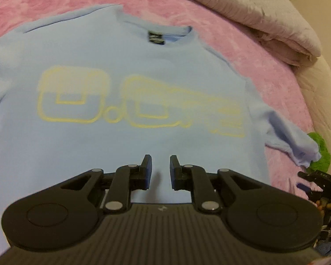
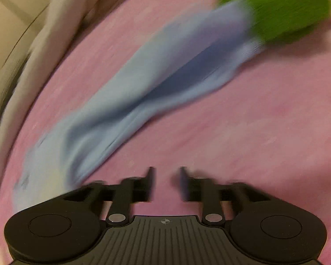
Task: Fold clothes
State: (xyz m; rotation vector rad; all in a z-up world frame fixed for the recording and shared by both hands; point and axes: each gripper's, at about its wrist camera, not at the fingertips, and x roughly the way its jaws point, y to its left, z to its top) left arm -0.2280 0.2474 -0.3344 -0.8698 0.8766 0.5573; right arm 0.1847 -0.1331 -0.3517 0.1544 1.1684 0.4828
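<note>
A light blue T-shirt [image 1: 125, 84] with a yellow printed logo lies flat, front up, on a pink bed cover [image 1: 275, 84], collar away from me. My left gripper [image 1: 160, 161] is open and empty, hovering over the shirt's lower middle. The shirt's right sleeve [image 1: 291, 141] sticks out sideways. In the right wrist view, which is blurred, that sleeve [image 2: 165, 75] runs diagonally over the pink cover [image 2: 253, 121]. My right gripper [image 2: 166, 174] is open and empty above the bare cover, just right of the sleeve. The right gripper also shows at the left wrist view's right edge [image 1: 315, 181].
A green fuzzy item [image 2: 280, 8] lies at the sleeve's end, also seen in the left wrist view [image 1: 320, 148]. A folded grey-beige quilt [image 1: 264, 15] lies at the far right of the bed. The pale bed edge [image 2: 33, 33] runs along the left of the right wrist view.
</note>
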